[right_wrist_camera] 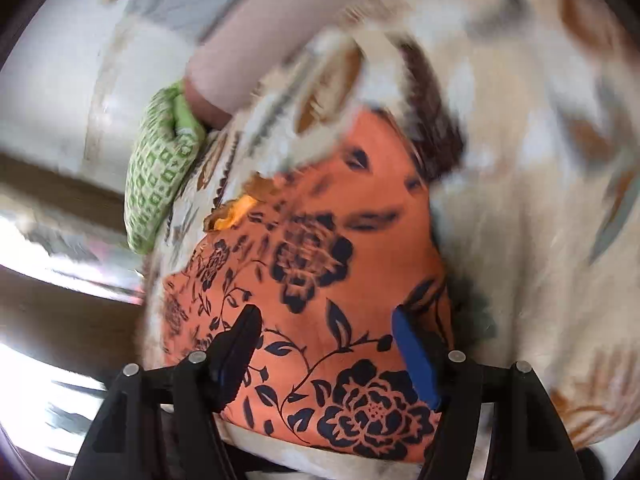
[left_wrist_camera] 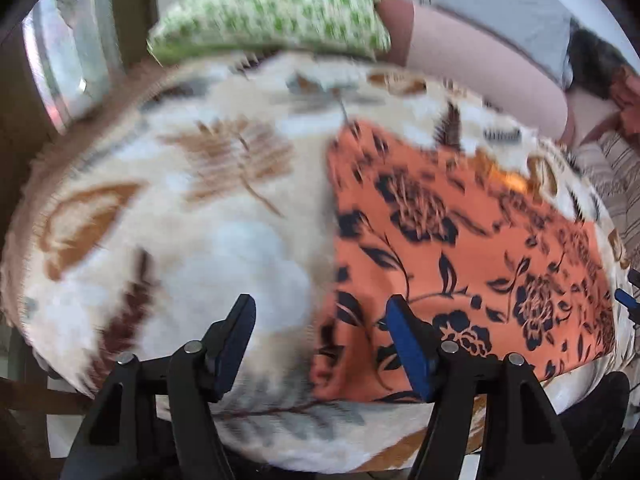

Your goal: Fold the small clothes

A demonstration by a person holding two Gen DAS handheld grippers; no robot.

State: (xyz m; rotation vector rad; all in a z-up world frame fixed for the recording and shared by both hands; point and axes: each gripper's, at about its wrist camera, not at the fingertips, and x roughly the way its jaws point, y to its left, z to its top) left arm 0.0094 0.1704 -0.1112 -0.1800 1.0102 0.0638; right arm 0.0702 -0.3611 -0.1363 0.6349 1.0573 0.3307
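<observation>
An orange garment with a dark floral print [left_wrist_camera: 460, 248] lies flat on a cream leaf-patterned blanket [left_wrist_camera: 200, 200]. My left gripper [left_wrist_camera: 320, 316] is open and empty above the garment's left edge near its lower corner. In the right wrist view the same garment [right_wrist_camera: 320, 280] fills the middle, and my right gripper [right_wrist_camera: 326, 326] is open and empty just above it. The right gripper's blue tip [left_wrist_camera: 626, 300] shows at the right edge of the left wrist view. Both views are motion-blurred.
A green-and-white patterned pillow [left_wrist_camera: 272, 16] lies at the blanket's far edge, also in the right wrist view [right_wrist_camera: 160, 176]. A person's bare leg [left_wrist_camera: 480, 64] rests beside it. A striped cloth [left_wrist_camera: 616, 184] lies at right. A window [left_wrist_camera: 60, 60] is at left.
</observation>
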